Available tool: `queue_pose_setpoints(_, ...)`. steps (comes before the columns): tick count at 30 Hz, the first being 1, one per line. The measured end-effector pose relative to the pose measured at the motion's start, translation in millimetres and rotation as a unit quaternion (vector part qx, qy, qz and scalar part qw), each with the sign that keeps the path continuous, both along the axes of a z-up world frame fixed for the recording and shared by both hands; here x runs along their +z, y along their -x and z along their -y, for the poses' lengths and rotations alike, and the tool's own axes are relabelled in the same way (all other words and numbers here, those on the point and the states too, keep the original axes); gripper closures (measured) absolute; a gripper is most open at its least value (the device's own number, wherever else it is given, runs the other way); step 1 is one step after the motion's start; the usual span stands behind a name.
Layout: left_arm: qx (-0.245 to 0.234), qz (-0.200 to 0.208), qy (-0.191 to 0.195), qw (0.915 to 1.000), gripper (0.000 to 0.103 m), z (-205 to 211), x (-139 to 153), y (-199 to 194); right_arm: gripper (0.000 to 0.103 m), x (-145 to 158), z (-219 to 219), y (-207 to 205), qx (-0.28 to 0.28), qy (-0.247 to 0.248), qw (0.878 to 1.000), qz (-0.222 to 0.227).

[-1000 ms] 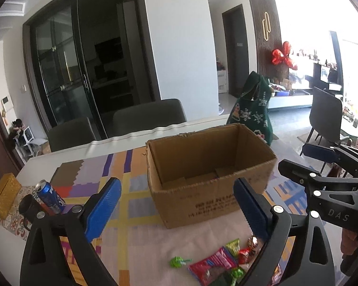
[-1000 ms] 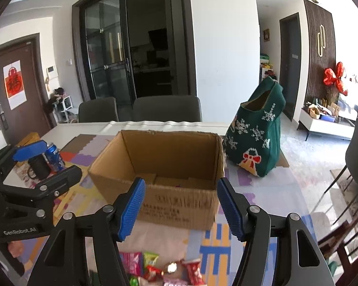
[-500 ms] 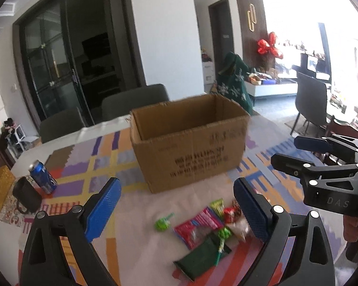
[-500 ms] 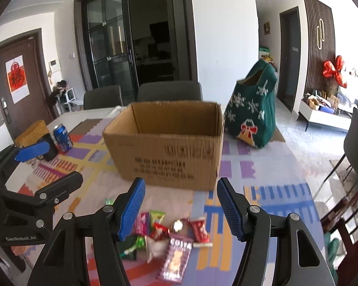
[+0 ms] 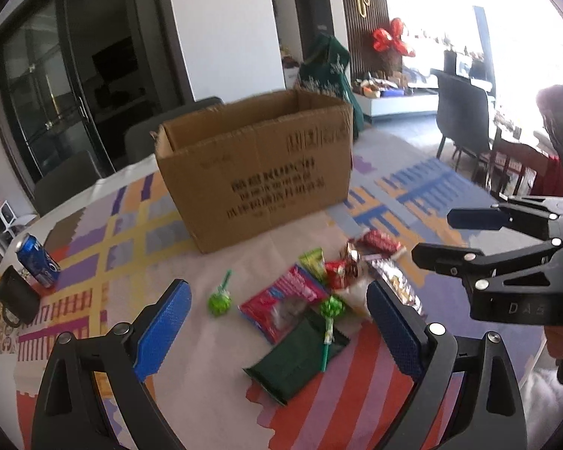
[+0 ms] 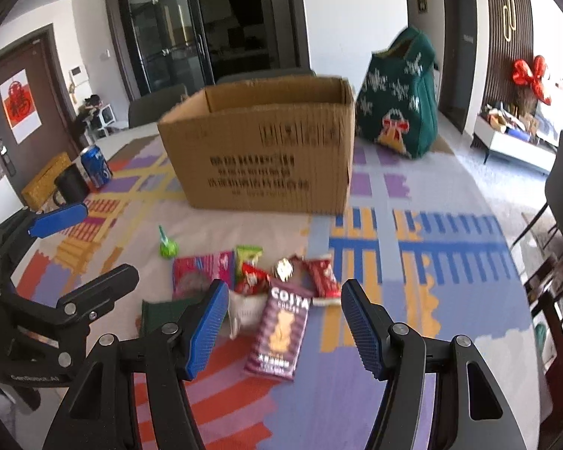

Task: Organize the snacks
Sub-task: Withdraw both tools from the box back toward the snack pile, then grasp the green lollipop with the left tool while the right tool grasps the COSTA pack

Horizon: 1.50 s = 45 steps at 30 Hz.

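An open cardboard box (image 5: 259,165) (image 6: 262,150) stands on the patterned tablecloth. In front of it lies a pile of snacks: a pink packet (image 5: 281,300) (image 6: 200,270), a dark green packet (image 5: 296,360), a green lollipop (image 5: 219,300) (image 6: 167,247), a purple Costa packet (image 6: 279,332), red and green wrappers (image 6: 322,275). My left gripper (image 5: 277,322) is open and empty above the pile. My right gripper (image 6: 285,322) is open and empty over the Costa packet. Each gripper shows in the other's view (image 5: 465,236) (image 6: 82,240).
A blue soda can (image 5: 37,260) (image 6: 95,167) and a black mug (image 5: 17,296) (image 6: 69,185) stand at the left. A green knitted bag (image 6: 398,101) stands right of the box. Dark chairs (image 5: 461,112) stand around the table.
Both grippers have dropped lower and tilted down toward the snack pile. The box now looks farther up in view and the snacks lie between the fingers. Both stay open.
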State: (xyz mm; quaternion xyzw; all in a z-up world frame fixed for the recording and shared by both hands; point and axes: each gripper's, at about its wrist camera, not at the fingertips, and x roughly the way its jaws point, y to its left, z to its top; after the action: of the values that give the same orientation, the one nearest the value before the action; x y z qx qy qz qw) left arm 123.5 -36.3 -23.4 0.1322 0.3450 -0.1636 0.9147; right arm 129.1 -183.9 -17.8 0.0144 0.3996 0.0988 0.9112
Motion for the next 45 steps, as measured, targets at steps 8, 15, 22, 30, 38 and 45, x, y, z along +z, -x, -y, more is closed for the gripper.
queue_pose_setpoints(8,-0.023,-0.039,-0.004,0.999,0.013,0,-29,-9,0.04,-32,-3,-3,-0.003,0.003,0.999,-0.042)
queue_pose_setpoints(15,-0.045,-0.074,0.021,0.996,0.026,4,-50,-22,0.04,-52,-1,-9,-0.003,-0.021,0.997,-0.075)
queue_pose_setpoints(22,-0.06,-0.097,0.019,0.9933,0.041,16,-67,-34,0.04,-64,1,-15,-0.01,-0.035,0.995,-0.094)
queue_pose_setpoints(30,-0.066,-0.107,0.014,0.9919,0.05,26,-76,-44,0.044,-72,5,-19,-0.014,-0.049,0.993,-0.11)
queue_pose_setpoints(38,-0.065,-0.115,0.02,0.9911,0.054,33,-81,-49,0.05,-79,10,-27,-0.022,-0.057,0.991,-0.119)
queue_pose_setpoints(45,-0.055,-0.116,0.026,0.9914,0.062,36,-83,-52,0.053,-82,10,-32,-0.026,-0.054,0.991,-0.12)
